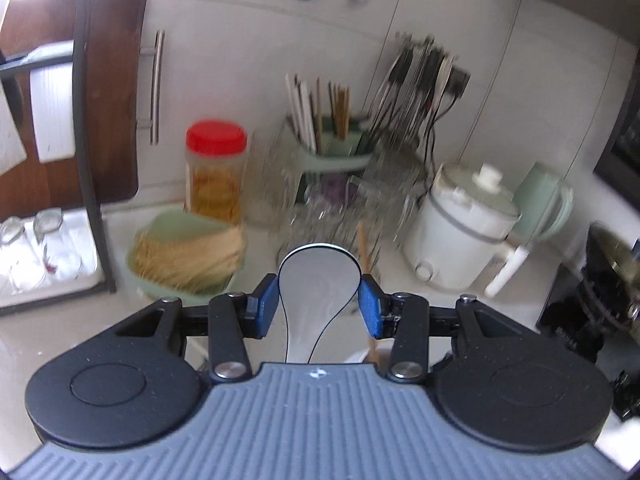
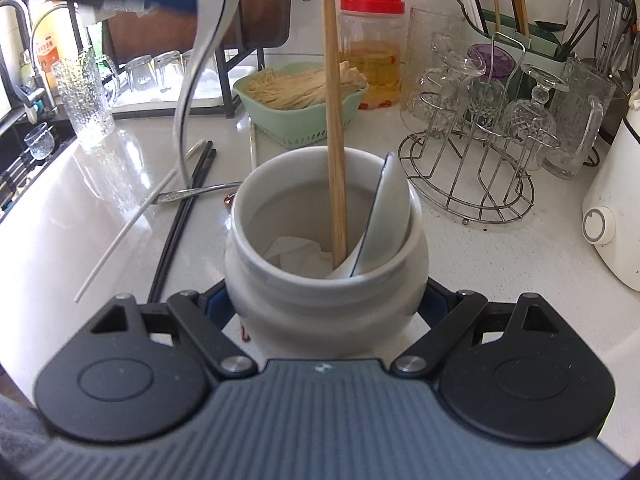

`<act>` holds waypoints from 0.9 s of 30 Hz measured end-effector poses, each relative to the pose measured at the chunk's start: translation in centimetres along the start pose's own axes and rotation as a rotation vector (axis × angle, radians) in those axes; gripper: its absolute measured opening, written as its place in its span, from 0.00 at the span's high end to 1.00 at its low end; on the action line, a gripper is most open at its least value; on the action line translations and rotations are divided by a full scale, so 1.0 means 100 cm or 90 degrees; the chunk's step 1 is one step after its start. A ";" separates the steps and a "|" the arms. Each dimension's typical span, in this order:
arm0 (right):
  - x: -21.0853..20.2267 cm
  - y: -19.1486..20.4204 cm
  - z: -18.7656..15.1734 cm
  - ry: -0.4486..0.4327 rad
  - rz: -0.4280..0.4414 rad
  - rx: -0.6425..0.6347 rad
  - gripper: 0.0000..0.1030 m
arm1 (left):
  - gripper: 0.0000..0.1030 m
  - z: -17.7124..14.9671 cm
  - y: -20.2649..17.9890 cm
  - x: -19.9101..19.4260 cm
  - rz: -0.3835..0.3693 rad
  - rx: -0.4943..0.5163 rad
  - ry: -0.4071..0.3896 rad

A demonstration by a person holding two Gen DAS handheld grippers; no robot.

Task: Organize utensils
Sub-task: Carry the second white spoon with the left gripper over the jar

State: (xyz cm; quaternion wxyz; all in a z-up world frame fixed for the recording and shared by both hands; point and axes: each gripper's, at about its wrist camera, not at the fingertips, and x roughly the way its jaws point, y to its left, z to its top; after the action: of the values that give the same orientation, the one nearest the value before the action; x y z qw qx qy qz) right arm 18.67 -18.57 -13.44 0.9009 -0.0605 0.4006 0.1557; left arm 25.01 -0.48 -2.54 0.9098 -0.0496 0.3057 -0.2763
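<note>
The left claw (image 1: 318, 304) clamps a white spoon (image 1: 316, 280); the right claw (image 2: 326, 308) clamps the white jar (image 2: 324, 300).

The left tool (image 1: 318, 306) has bright blue pads, black arms and a ribbed grey-blue body; the spoon (image 1: 316, 280) in it is white with a thin dark rim. The crock (image 2: 326, 280) is plain white, holding tan wooden chopsticks (image 2: 335, 128) and a second white, dark-edged spoon (image 2: 386, 216). The counter (image 2: 500, 272) is speckled off-white. Black chopsticks (image 2: 180, 232) lie towards its left edge. The basket (image 2: 304, 120) is pale green, the jar's lid (image 2: 372, 3) red.
</note>
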 end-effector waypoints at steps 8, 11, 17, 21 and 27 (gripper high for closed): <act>0.000 -0.001 -0.002 -0.006 0.001 0.001 0.11 | 0.52 0.029 -0.014 -0.007 -0.052 -0.018 -0.045; -0.001 0.000 -0.002 -0.008 0.001 0.004 0.11 | 0.53 0.034 -0.023 -0.009 -0.067 -0.012 -0.050; -0.001 0.000 -0.003 -0.013 0.000 0.008 0.12 | 0.52 0.036 -0.037 -0.011 -0.094 -0.006 -0.051; -0.002 0.001 -0.003 -0.016 -0.004 0.012 0.11 | 0.53 0.031 -0.044 -0.008 -0.101 -0.003 -0.040; -0.002 0.001 -0.004 -0.019 -0.006 0.015 0.11 | 0.53 0.009 -0.047 0.008 -0.106 0.003 -0.012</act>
State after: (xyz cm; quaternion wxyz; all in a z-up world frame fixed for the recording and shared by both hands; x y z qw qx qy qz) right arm 18.25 -18.64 -13.58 0.9082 -0.0491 0.3886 0.1476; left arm 23.87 -4.98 -1.00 0.8866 -0.0756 0.2911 -0.3513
